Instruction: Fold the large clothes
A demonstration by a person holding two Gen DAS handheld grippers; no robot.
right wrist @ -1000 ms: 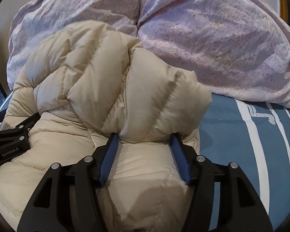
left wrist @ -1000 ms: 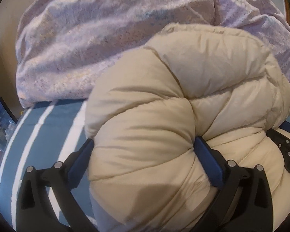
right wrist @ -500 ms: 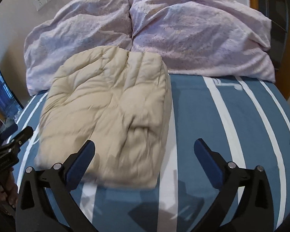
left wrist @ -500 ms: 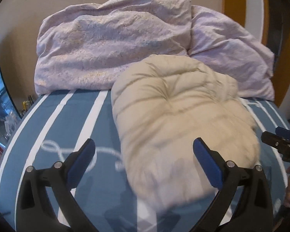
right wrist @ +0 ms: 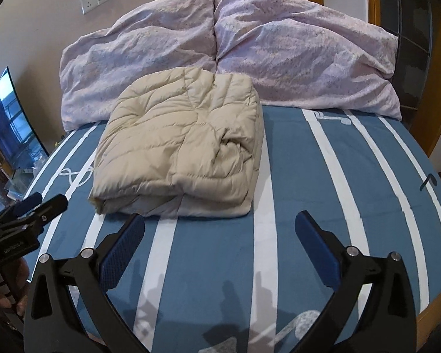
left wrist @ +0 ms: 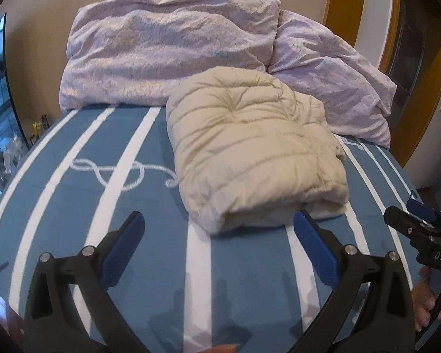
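A cream quilted down jacket [left wrist: 255, 153] lies folded into a thick rectangle on the blue striped bed [left wrist: 150, 261], its far edge against the pillows; it also shows in the right wrist view [right wrist: 179, 153]. My left gripper [left wrist: 219, 229] is open and empty, held back from the jacket's near edge. My right gripper [right wrist: 219, 229] is open and empty, also back from the jacket. The right gripper shows at the right edge of the left wrist view [left wrist: 420, 232]. The left gripper shows at the left edge of the right wrist view [right wrist: 23, 217].
Two lilac pillows [right wrist: 220, 50] lean on the wall at the head of the bed. A screen [right wrist: 11, 123] and clutter stand beyond the bed's left side. An orange door frame [left wrist: 420, 94] is at the right. The bed's right edge [right wrist: 435, 182] curves away.
Both grippers let go of the jacket and pulled back toward the foot of the bed. The jacket dropped flat and lies folded on the sheet.
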